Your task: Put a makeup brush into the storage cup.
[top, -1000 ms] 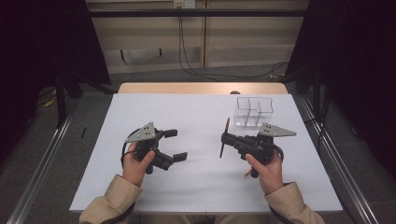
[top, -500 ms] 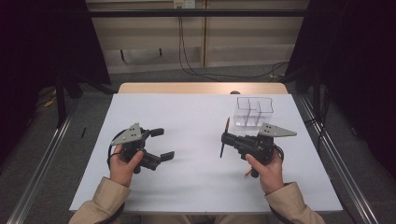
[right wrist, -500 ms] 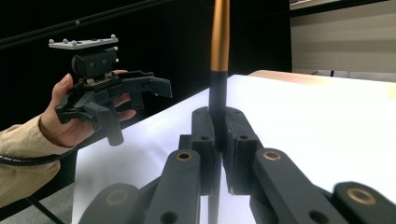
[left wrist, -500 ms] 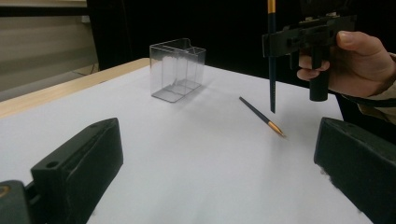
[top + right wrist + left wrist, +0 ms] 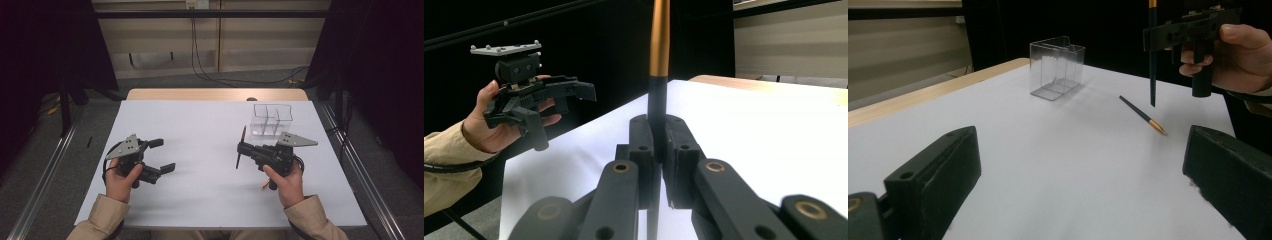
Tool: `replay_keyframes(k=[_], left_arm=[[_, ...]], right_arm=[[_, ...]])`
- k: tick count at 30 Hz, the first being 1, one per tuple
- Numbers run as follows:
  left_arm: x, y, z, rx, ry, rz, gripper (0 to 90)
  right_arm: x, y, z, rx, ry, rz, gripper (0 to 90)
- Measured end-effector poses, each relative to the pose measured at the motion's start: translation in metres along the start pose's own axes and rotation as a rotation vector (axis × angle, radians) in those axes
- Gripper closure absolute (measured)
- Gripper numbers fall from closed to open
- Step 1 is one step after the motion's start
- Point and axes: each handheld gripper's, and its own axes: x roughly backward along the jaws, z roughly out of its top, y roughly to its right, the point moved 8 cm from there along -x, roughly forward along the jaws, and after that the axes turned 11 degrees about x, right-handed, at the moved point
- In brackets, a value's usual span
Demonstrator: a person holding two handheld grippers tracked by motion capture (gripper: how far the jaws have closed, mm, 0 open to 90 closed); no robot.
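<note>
The right gripper (image 5: 241, 152) pinches a pencil (image 5: 240, 148) near the clear box (image 5: 271, 120), its tip cut off in the right gripper view; the left gripper (image 5: 162, 155) gapes empty.

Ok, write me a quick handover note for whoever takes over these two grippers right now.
Right gripper: shut on a black pencil with an orange end, held upright above the table.
Left gripper: open, nothing between its jaws, above the white table.
A second pencil lies flat on the table near the right hand.
The clear compartment box stands at the far right; it looks empty.
Done: one pencil picked up.
Left, probably: put it into the box, then the second one.
</note>
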Motion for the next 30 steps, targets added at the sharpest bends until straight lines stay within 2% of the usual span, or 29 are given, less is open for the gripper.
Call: replay_keyframes(k=[4,14,30], left_arm=[[0.008,-0.004,-0.002,0.015,0.008,0.013,2.1],[0.026,-0.008,-0.007,0.008,0.007,0.042,1.8],[0.039,-0.01,-0.005,0.021,0.039,0.044,1.4]], right_arm=[[0.0,0.0,0.0,0.003,-0.004,0.001,83.9],[0.0,0.001,0.0,0.016,-0.007,-0.001,83.9],[-0.001,0.002,-0.001,0.039,-0.031,-0.013,83.9]])
